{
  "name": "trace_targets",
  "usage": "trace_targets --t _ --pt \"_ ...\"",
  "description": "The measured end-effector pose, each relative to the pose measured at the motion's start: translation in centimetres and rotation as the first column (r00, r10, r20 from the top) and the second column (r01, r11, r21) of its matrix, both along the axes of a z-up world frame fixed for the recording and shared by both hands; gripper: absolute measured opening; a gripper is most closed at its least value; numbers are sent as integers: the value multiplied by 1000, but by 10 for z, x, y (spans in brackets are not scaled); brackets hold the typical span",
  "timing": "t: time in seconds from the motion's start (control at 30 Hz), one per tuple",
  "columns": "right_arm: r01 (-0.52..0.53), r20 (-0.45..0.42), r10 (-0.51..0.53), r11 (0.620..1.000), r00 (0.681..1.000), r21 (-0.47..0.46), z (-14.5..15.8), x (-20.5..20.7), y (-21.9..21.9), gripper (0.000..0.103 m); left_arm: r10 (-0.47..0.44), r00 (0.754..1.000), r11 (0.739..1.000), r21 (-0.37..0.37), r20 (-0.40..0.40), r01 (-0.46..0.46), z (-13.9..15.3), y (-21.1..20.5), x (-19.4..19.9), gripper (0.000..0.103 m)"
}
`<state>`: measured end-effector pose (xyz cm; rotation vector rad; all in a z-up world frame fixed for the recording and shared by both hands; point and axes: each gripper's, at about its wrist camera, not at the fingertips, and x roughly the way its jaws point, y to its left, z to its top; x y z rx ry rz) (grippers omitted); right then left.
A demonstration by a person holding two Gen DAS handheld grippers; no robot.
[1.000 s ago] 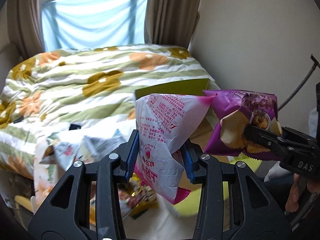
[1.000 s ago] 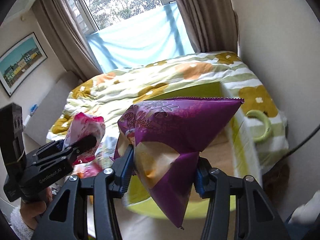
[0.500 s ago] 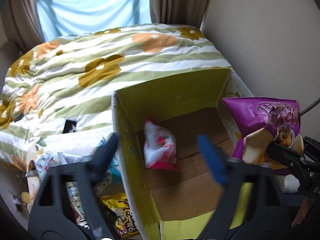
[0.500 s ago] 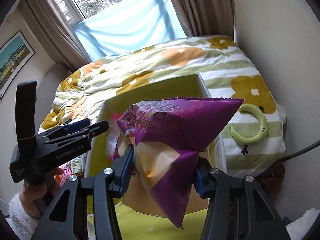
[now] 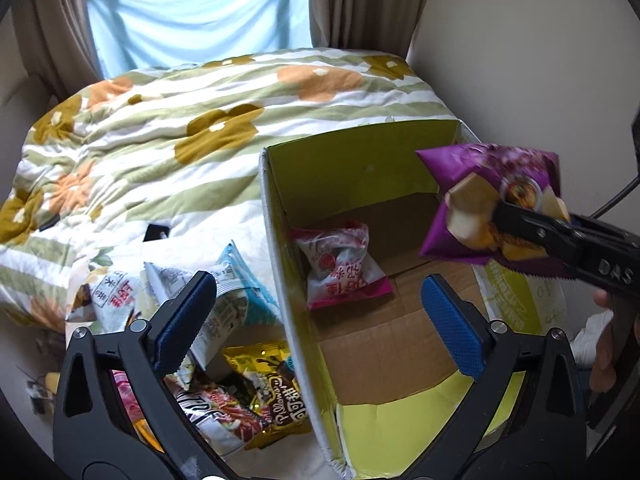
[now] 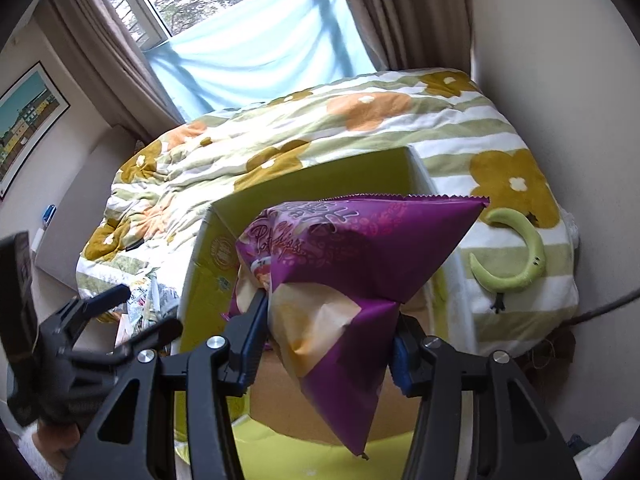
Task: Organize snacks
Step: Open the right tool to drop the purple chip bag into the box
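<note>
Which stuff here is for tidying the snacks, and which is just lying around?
For the job: cardboard box; pink snack bag inside it; purple chip bag gripped in the right tongs; loose snack packets beside the box; left tongs, opening and empty.

Just lying about: flowered blanket; green crescent toy; curtains; framed picture.

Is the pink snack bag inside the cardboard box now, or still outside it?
Inside. The pink snack bag lies on the brown floor of the cardboard box, near its left wall, and no gripper touches it.
</note>
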<state>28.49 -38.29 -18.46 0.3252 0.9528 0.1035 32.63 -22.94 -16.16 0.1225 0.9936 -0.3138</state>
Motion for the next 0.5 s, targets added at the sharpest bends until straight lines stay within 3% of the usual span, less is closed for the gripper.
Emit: trace_targets --t 0.2,0.23,0.27,0.33,0.43,0.5 --pt "-20 -21 20 1000 1000 -12 -19 35 7 50 13 1000 999 33 15 -13 1 10 3 102" --pt "-16 -28 15 1000 1000 -15 -24 39 8 62 17 1000 999 28 11 -18 -1 12 3 102" --pt "-12 -35 11 1000 999 -21 -29 43 8 85 22 1000 999 23 6 -22 -2 14 4 102" --pt "9 -45 -10 999 999 -35 -35 42 7 101 32 999 999 20 -1 -32 -5 17 4 102" --pt "25 -17 -25 999 1000 -40 -35 29 5 101 42 999 999 18 -2 -42 -7 20 2 102" --pt "18 -43 -21 998 999 -58 -36 23 5 101 48 999 999 8 -5 -48 -8 20 1 102"
